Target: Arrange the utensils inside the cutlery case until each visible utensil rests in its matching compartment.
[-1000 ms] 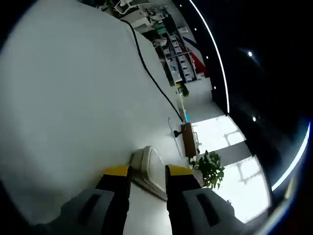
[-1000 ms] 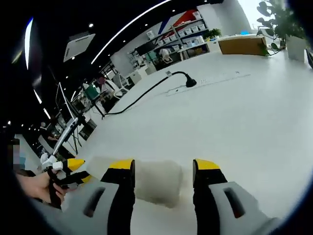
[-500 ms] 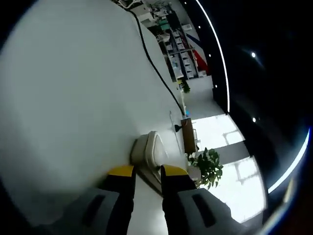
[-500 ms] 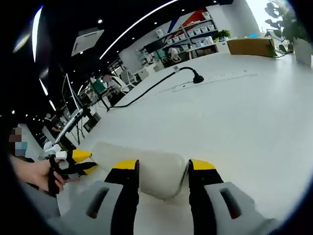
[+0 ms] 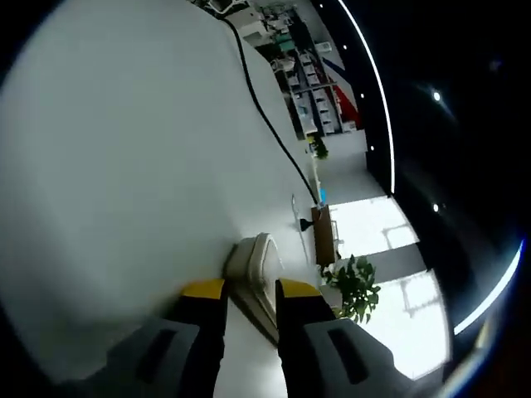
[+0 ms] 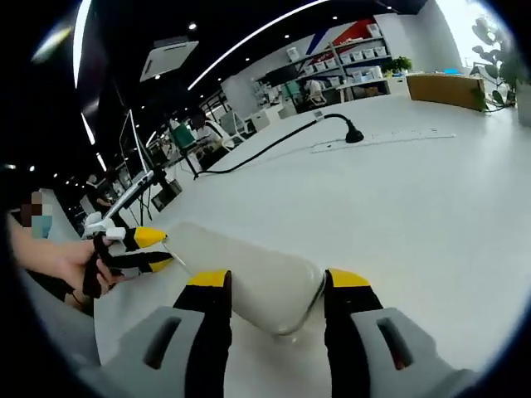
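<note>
The cutlery case lay closed on the counter, gripped between the right gripper's jaws; the left gripper apparently pinched its far end. Lifting the lid evenly seemed wise.

The right gripper points forward, its yellow-tipped fingers set apart. The left gripper holds its fingers closer together; in the right gripper view it enters from the left, gripped by the person's hand.
</note>
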A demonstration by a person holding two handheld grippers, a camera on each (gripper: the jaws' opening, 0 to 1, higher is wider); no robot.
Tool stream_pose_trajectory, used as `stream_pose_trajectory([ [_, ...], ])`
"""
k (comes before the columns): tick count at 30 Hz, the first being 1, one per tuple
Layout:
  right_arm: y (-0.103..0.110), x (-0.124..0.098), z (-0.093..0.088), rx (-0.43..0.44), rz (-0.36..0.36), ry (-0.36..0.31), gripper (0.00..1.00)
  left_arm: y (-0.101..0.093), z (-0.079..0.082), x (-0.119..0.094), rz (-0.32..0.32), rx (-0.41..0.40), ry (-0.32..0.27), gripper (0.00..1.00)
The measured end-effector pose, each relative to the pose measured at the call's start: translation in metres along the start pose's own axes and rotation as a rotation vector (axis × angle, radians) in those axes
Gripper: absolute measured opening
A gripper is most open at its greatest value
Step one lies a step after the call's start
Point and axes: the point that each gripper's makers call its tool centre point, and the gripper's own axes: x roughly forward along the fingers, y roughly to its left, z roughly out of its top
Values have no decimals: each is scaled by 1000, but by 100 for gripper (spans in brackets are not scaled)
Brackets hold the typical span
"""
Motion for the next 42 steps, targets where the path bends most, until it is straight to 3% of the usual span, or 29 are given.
stream_pose_trajectory([
  [1,3,0,0,-9,15,14,40,1,3,-1,-2,-94,-29,21],
  [3,5,1,0,-9,18,31,40,1,3,1,-13,-169,-44,21],
  [5,6,1,0,-17,23,44,40,0,1,-1,-3,-132,-48,21],
  [8,8,3,1,-97,34,70,46,1,1,-1,-2,-170,-39,20],
  [10,16,5,0,-65,80,85,43,0,1,0,-1,-161,-41,20],
  [13,13,5,0,-75,72,76,43,0,2,0,-1,-149,-51,18],
  [15,14,4,-1,-95,82,81,43,0,1,0,-18,-189,-49,15],
  [16,17,5,3,-98,108,68,42,7,-2,-3,8,-153,-27,10],
  [17,18,4,0,-105,97,81,42,-3,-2,-2,-35,-193,-16,7],
  [19,20,5,0,-107,107,100,42,-4,7,3,-21,-116,-44,5],
  [23,23,2,-2,-116,129,116,41,-3,4,6,-38,-237,-12,5],
  [24,23,2,-3,-116,131,118,41,-4,6,6,-38,-175,-41,6],
  [27,26,0,-5,-112,157,126,39,-4,5,1,-44,-182,-53,10],
  [29,28,-1,-6,-77,186,136,36,7,3,-3,17,-140,-30,18],
  [31,26,-1,-7,-70,185,139,34,-2,15,-7,-44,-137,-68,15],
  [32,26,-1,-7,-70,190,140,34,-2,16,-8,-32,-139,-54,18],
  [35,29,-4,-10,-73,232,154,32,5,38,-15,28,-17,-92,25],
  [38,33,-10,-15,-102,296,176,28,-3,44,-11,-1,38,-46,26],
  [42,36,-16,-19,-120,354,207,25,-9,56,-5,1,148,-43,35],
])
